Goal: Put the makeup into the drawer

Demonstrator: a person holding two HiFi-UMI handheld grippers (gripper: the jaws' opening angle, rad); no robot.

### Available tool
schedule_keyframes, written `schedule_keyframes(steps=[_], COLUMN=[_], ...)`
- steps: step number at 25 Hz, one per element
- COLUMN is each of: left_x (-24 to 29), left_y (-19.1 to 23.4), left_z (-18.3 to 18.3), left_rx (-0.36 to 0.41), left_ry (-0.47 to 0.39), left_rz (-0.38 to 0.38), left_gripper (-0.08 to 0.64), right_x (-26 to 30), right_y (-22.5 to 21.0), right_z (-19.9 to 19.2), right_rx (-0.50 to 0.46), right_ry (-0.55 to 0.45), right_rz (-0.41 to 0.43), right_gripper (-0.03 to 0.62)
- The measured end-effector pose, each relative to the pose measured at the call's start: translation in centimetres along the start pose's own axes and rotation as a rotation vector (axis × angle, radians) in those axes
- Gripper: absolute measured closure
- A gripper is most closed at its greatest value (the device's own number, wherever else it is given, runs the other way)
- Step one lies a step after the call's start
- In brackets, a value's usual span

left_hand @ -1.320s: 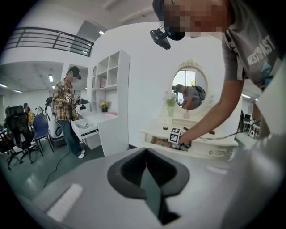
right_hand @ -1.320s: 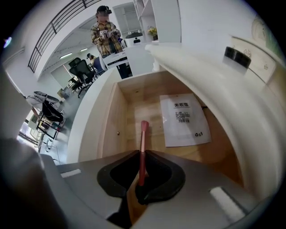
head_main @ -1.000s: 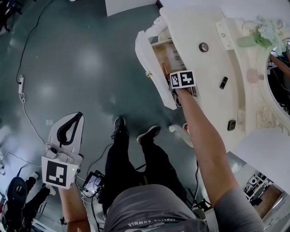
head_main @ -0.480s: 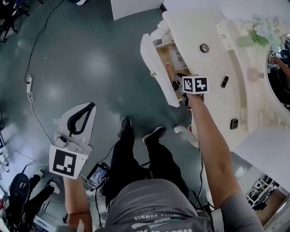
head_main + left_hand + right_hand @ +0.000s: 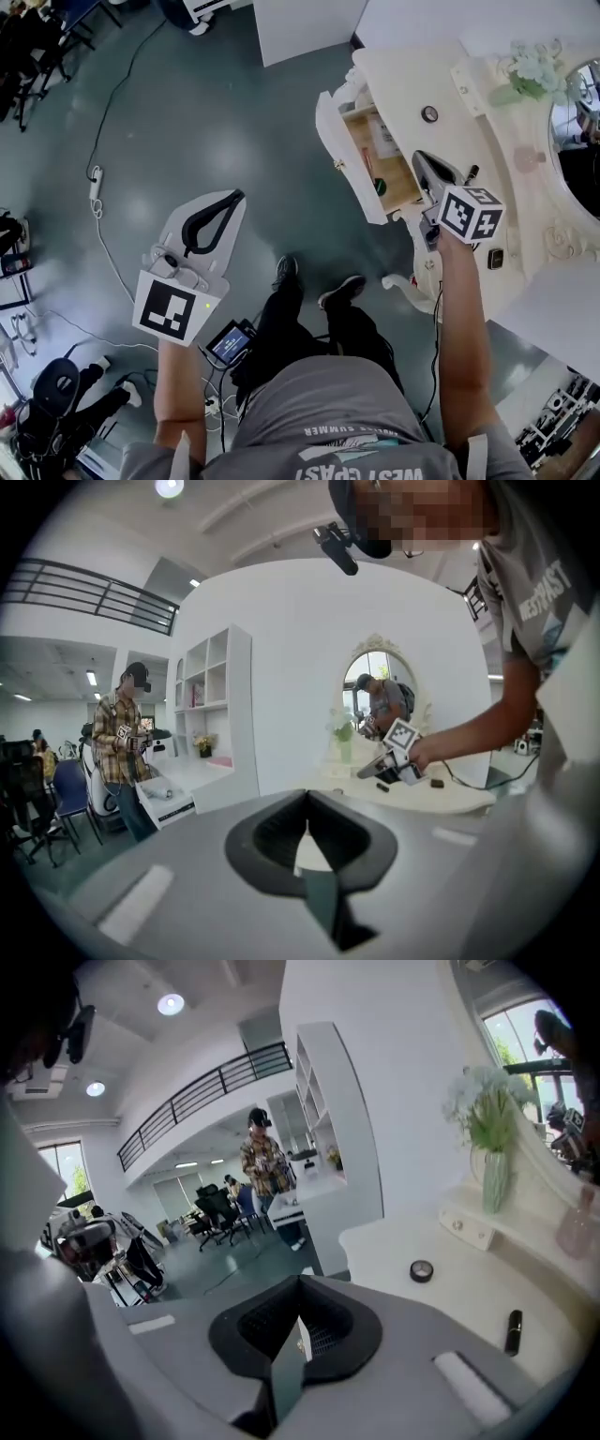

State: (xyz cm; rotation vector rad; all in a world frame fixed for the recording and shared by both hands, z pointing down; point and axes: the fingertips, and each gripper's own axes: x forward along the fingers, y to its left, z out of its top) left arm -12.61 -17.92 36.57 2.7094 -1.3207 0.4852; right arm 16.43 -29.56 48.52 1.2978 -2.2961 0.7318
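The cream vanity (image 5: 412, 80) has its drawer (image 5: 405, 192) pulled open, and small makeup items lie inside, one dark and round (image 5: 380, 186). On the top rest a round compact (image 5: 429, 114) (image 5: 421, 1270), a black tube (image 5: 472, 172) (image 5: 513, 1332) and a dark case (image 5: 495, 259). My right gripper (image 5: 421, 157) (image 5: 298, 1327) hovers over the vanity's front edge beside the drawer. Its jaws have just been closing and now stand shut with nothing between them. My left gripper (image 5: 234, 194) (image 5: 305, 841) hangs over the floor, far left of the vanity, shut and empty.
A vase of flowers (image 5: 494, 1180) and an oval mirror (image 5: 577, 141) stand at the vanity's back. Cables (image 5: 98, 178) run over the green floor. My feet (image 5: 286, 274) are below the drawer. A white shelf unit (image 5: 220, 714) and other people (image 5: 122, 733) are around.
The right gripper rose out of the open drawer to above the vanity's edge, and its jaws closed empty. The left gripper lifted somewhat. A dark round item now lies in the drawer.
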Motion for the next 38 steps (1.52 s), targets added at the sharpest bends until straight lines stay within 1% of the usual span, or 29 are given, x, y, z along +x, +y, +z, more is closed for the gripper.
schedule_keyframes(steps=[5,9,14,17,20,22,26,32,38], left_x=[-1.1,-1.2,-2.6,-3.5,-3.8,-3.9,-4.0,-4.5,-4.8], left_y=[-1.6,-3.3,-6.5,-8.3,-10.2,-11.3,-13.1,-14.8,-16.7], left_z=[3.5,6.6,9.8,11.3,12.3,13.3,14.5,16.3,16.5], left_rx=[-0.002,0.049,0.094,0.131,0.16,0.189,0.232,0.251,0.245], left_ry=[-0.058,-0.094,-0.12,-0.133,-0.142,-0.165,-0.218,-0.239,-0.242], left_rz=[-0.031,-0.07,-0.111,-0.137,-0.157,-0.171,-0.224,-0.274,-0.301], left_gripper=[0.56,0.56,0.56,0.56,0.559,0.56,0.56,0.558,0.56], right_x=[-8.2,-15.4,-24.6,-29.2,-33.0,-35.1,-38.6,-41.7,-43.6], right_y=[3.6,5.7,8.9,10.9,11.5,11.6,11.7,11.5,11.2], right_z=[4.7,7.6,9.8,10.0,9.6,9.0,7.4,6.1,5.5], right_rx=[-0.069,-0.169,-0.312,-0.356,-0.357,-0.345,-0.326,-0.287,-0.28], right_ry=[-0.164,-0.288,-0.376,-0.428,-0.46,-0.48,-0.505,-0.5,-0.503], right_rz=[0.005,-0.031,-0.087,-0.12,-0.145,-0.166,-0.225,-0.285,-0.314], right_gripper=[0.592,0.592,0.594,0.594,0.594,0.594,0.594,0.594,0.594])
